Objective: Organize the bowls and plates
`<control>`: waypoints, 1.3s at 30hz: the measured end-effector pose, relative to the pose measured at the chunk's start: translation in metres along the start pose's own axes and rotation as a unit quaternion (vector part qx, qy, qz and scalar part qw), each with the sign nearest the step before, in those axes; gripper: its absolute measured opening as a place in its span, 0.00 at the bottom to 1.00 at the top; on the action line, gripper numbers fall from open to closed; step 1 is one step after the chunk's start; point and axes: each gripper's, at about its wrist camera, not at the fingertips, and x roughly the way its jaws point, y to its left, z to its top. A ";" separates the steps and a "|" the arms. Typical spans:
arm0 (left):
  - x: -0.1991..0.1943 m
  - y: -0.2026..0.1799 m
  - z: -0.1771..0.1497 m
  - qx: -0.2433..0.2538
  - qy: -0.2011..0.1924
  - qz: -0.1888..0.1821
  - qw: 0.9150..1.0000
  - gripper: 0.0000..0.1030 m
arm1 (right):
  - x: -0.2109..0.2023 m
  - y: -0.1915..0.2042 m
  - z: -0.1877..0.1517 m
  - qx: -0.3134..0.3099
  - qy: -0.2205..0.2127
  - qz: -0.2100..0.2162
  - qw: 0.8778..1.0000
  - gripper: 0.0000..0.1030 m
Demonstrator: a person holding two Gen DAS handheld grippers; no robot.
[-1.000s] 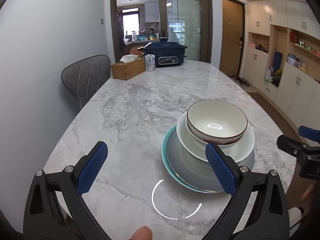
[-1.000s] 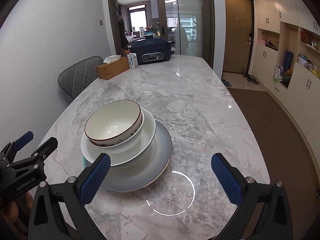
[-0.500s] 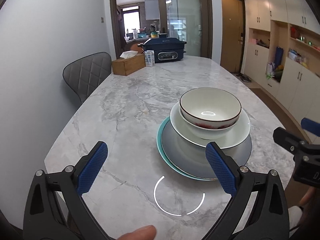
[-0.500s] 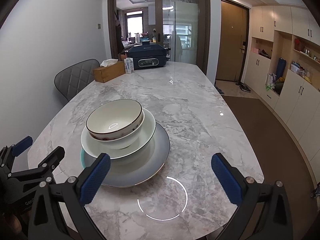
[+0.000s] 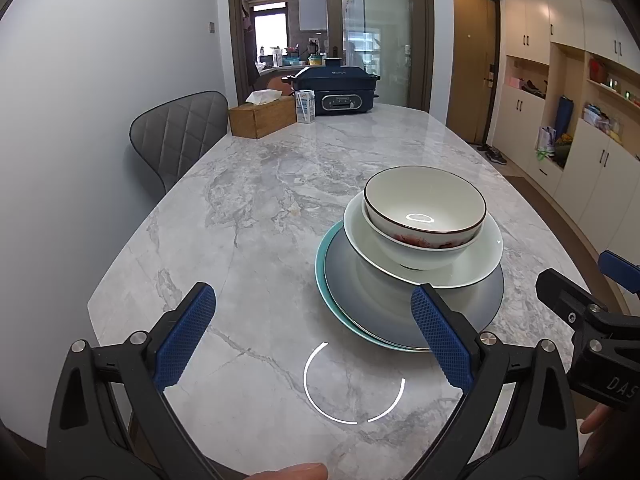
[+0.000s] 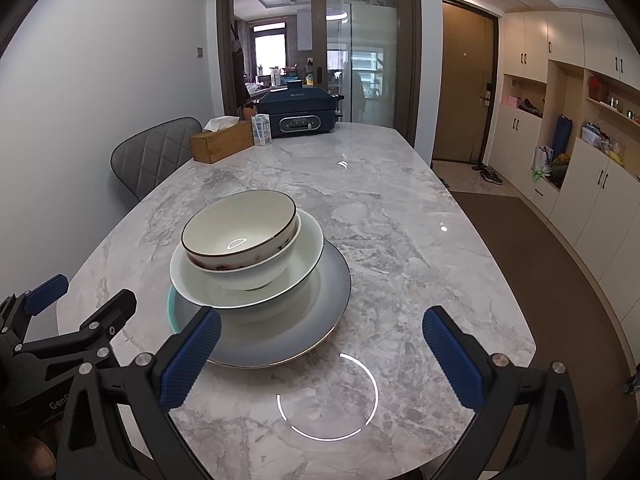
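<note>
A stack of dishes stands on the marble table (image 5: 260, 184). On top is a white bowl with a dark rim and red pattern (image 5: 424, 212) (image 6: 240, 236). It sits in a plain white bowl (image 5: 412, 258), on a wide white plate (image 5: 480, 264) (image 6: 308, 252), on a grey plate (image 5: 368, 304) (image 6: 324, 308), over a teal plate (image 5: 322, 264) (image 6: 172, 304). My left gripper (image 5: 312, 340) is open and empty, near the table's front edge, left of the stack. My right gripper (image 6: 320, 360) is open and empty, right of the stack.
At the far end of the table stand a wooden tissue box (image 5: 262, 118), a small carton (image 5: 305, 107) and a dark blue electric cooker (image 5: 334, 88). A grey chair (image 5: 176, 140) is at the left side. Cabinets and shelves (image 6: 580, 140) line the right wall.
Both grippers have drawn back and lowered, away from the stack, so the dishes look farther and more side-on. The stack has not moved. Both grippers stay open.
</note>
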 end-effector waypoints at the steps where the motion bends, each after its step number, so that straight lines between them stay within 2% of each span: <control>1: 0.000 0.000 0.000 -0.001 0.002 -0.001 1.000 0.97 | 0.001 0.000 0.000 0.000 0.001 -0.001 1.000 1.00; 39: 0.011 0.004 -0.004 -0.014 0.022 -0.018 0.999 0.97 | -0.002 0.006 -0.002 0.002 0.000 -0.004 1.000 1.00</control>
